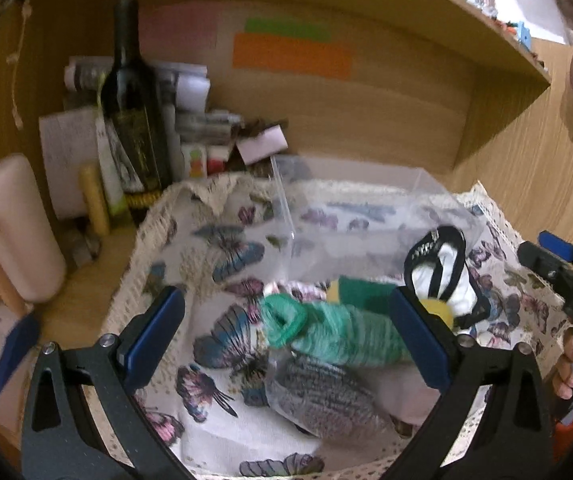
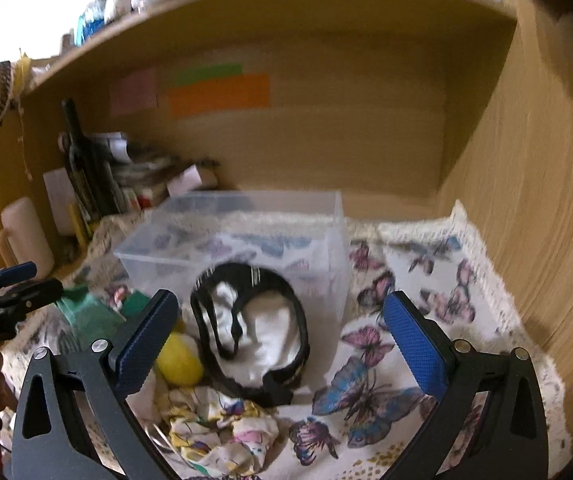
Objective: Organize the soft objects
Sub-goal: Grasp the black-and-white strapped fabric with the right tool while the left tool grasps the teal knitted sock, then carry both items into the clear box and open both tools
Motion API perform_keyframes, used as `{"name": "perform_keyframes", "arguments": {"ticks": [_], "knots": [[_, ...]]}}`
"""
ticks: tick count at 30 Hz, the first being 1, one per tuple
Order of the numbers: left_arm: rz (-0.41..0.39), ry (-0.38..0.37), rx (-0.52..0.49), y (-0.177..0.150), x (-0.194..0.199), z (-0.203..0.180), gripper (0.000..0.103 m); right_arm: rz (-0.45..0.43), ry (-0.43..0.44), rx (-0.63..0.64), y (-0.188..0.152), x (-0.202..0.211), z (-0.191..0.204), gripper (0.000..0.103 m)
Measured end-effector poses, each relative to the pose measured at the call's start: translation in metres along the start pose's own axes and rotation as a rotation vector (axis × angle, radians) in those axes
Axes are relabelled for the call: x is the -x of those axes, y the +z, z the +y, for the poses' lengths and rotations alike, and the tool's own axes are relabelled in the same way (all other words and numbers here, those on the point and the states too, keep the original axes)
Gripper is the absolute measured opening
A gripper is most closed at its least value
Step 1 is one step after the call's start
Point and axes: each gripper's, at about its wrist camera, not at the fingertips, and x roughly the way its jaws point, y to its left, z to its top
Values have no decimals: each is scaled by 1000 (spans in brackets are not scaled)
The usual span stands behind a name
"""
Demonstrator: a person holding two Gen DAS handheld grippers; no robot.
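Soft items lie on a butterfly-print cloth [image 1: 222, 416] in a wooden cubby. In the left wrist view my open, empty left gripper [image 1: 286, 336] hovers over a green knitted piece [image 1: 338, 336] and a grey knitted piece [image 1: 326, 396]. A black-and-white strapped garment [image 1: 442, 268] and a yellow ball [image 1: 440, 310] lie to the right. In the right wrist view my open, empty right gripper [image 2: 282, 340] faces the black-and-white garment [image 2: 262, 332], the yellow ball [image 2: 180, 364] and a crumpled floral cloth [image 2: 222, 432]. A clear plastic box [image 2: 246, 240] stands behind them.
A dark wine bottle [image 1: 134, 120], stacked papers and small boxes [image 1: 190, 120], and a pale pink jug [image 1: 14, 232] crowd the back left. Wooden walls [image 2: 546, 200] close the right side. Coloured sticky notes [image 2: 218, 94] hang on the back panel.
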Motion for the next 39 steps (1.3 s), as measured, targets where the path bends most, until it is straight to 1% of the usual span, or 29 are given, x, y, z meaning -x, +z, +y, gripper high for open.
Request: {"name": "perform_keyframes", "arguments": {"ticks": [1,2,3,5,6,8,10,12,14,15,17,18,19,20,21,22,23,24,25,26,30,39], "knots": [[7,-10,0,-2,-2,0,103,25,-7,1,-2,-6,-1,99],[16,-18,-2,-4,-5,-1,103,51,-11,0,-4,-12,-2,92],[21,-21,-7,-5,-7,-3,103,68,-7,-2,-4,-16,-1,89],[32,-29,-16,-8,-13,-7,103,103,14,-16,-7,-27,-4,86],[40,-32,-17,-9,-15,-8,101,116,21,-22,-8,-31,-5,85],[64,-43,-23,-10,-21,-11,84,137,32,-27,-7,-38,-6,83],[90,-65,-19,-10,-28,-12,78,146,44,-26,-4,-43,-5,83],[99,-76,-8,-11,-31,-11,71,157,55,-17,0,-49,0,83],[111,-83,-10,-12,-33,-10,56,180,43,5,1,-60,5,83],[113,-87,-10,-13,-34,-10,52,196,41,12,0,-66,7,83],[117,-93,-11,-15,-33,-8,36,237,49,16,-3,-79,7,83],[118,-94,-11,-15,-32,-7,33,250,54,15,-4,-83,8,76],[119,-92,-11,-16,-32,-6,25,270,68,19,-7,-87,8,69],[119,-89,-9,-16,-31,-5,15,282,69,21,-8,-89,9,53],[119,-83,-6,-16,-30,-3,12,287,66,24,-9,-89,9,46],[119,-85,-2,-16,-29,0,12,285,72,23,-9,-88,8,43],[116,-89,7,-16,-28,2,11,280,82,20,-9,-86,8,37],[112,-91,15,-15,-27,4,10,274,86,18,-9,-84,7,27],[108,-92,19,-14,-27,6,10,270,93,16,-9,-82,6,22],[101,-91,23,-13,-26,7,9,267,95,10,-9,-80,5,20],[63,-88,25,-4,-18,8,9,229,91,-2,-6,-68,1,15],[-31,-66,10,27,-1,7,8,81,75,-12,19,-28,-11,14]]}}
